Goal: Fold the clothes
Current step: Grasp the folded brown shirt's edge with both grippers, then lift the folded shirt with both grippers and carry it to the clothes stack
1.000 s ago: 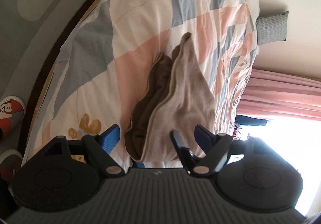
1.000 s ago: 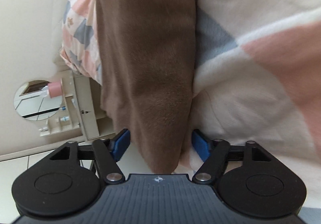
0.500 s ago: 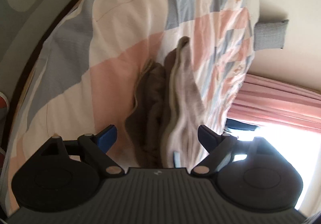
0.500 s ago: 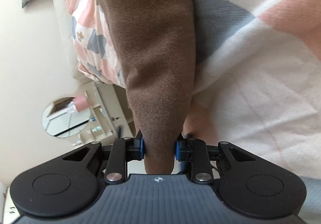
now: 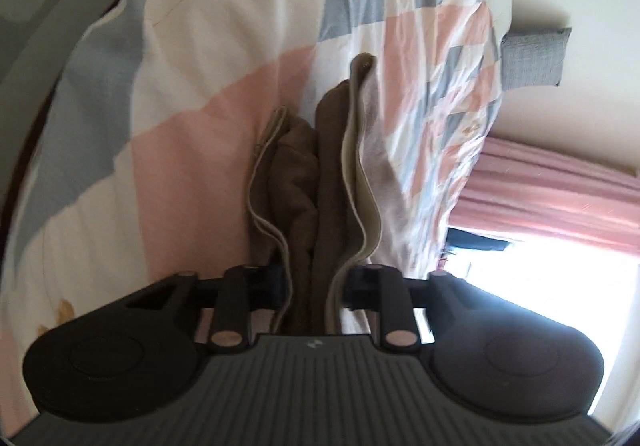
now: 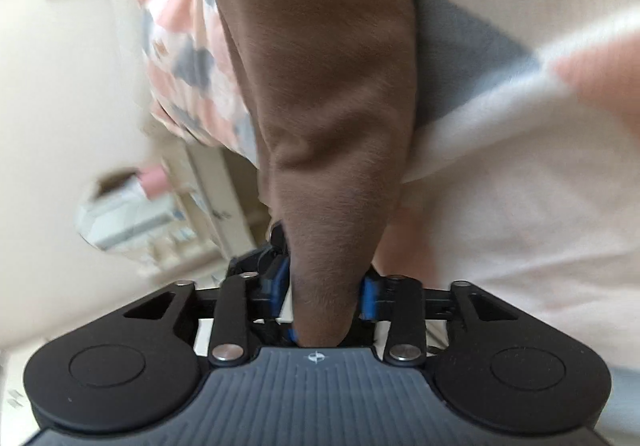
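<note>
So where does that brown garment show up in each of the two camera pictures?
Left wrist view: the brown garment hangs bunched at centre, clamped in the left hand-held gripper.
Right wrist view: it fills the upper middle, narrowing down into the right hand-held gripper.
Shared landmark: the patchwork quilt.

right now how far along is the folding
Done: both claws have a grip. The left claw is shut on a bunched edge of the brown fleece garment with cream lining; the right claw is shut on another part. In hand: the garment is held above the pink, grey and white patchwork quilt. Left: no flat fold is visible yet.
</note>
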### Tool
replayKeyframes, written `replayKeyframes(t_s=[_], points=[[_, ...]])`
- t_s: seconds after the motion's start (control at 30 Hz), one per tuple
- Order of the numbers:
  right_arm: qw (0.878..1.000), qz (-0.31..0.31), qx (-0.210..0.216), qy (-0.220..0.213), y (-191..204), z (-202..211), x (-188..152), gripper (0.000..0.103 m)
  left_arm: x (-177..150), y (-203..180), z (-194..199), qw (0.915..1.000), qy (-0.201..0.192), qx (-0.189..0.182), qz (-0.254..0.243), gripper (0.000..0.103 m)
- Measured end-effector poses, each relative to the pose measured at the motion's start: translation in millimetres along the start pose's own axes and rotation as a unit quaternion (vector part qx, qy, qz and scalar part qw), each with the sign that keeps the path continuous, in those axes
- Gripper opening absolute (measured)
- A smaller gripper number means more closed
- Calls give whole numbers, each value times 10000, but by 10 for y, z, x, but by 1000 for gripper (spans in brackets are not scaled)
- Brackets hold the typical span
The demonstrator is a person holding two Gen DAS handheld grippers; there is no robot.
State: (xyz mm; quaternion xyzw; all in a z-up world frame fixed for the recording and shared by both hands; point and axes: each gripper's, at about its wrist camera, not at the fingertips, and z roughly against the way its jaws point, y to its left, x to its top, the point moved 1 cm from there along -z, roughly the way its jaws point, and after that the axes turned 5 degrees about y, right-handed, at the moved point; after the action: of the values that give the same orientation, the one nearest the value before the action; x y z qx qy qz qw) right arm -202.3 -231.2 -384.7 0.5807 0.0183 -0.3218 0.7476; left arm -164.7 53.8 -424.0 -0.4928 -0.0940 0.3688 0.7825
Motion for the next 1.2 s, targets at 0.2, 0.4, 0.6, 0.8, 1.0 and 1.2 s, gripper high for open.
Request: replayKeyframes(t_s=[0.2,0.4,0.6,0.8,1.0,1.2], points=[[9583,2433,-1456,354,685,686,361,51,-15,16,31,9999,93,-10,-100,20],[9207,3388,-1935,92,1210,1182,1097,88,-26,31,10,9999,98,51,-46,22],[9418,2515,-1798,1318,942,861,1854,89,-40,27,31,9999,120,116,-11,24],[9354,2397,-1673,1991,792,651,1960,77,-21,49,15,9998,176,115,-22,24],[9319,2589,-1785,1810,727,629,1779,48,80,-54,5,9984,418,253,-279,20],[9694,2066,-1223,505,548,1174,1175,43,239,-661,-18,9839,1058,559,-1326,17]])
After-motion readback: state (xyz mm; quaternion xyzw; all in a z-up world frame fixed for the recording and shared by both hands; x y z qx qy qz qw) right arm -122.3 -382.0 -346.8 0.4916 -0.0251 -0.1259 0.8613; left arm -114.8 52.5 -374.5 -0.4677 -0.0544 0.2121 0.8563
